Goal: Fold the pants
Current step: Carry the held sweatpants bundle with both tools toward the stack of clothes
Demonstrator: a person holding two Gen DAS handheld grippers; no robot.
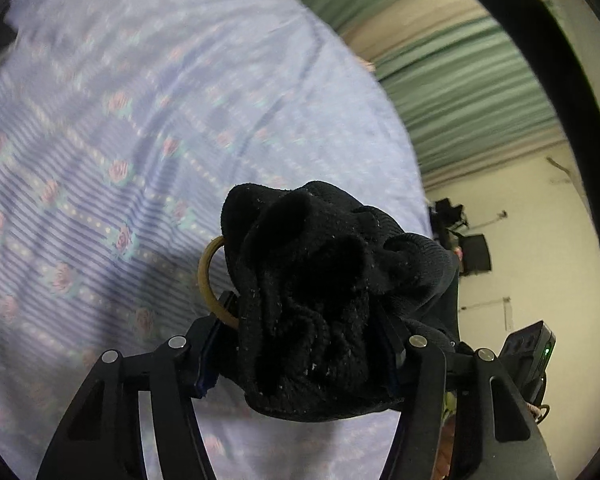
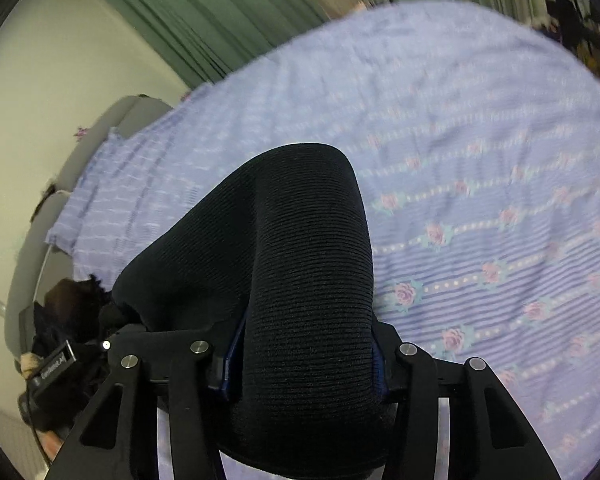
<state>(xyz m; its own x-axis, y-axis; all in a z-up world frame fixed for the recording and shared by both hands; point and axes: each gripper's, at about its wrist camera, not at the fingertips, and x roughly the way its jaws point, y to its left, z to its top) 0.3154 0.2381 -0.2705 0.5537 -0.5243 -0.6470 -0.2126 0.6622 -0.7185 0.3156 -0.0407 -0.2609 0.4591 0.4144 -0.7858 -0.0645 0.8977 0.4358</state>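
Observation:
The pants are black ribbed knit. In the left wrist view my left gripper is shut on a bunched wad of the black pants, which hides both fingertips. A tan rubber band sticks out beside the left finger. In the right wrist view my right gripper is shut on a smooth rounded fold of the black pants, held up above the bed. The rest of the pants hangs below, out of sight.
A bed with a lilac striped sheet with pink roses fills both views. Green curtains hang behind the bed. A cream wall and a grey headboard are at the left. Dark clutter lies beside the bed.

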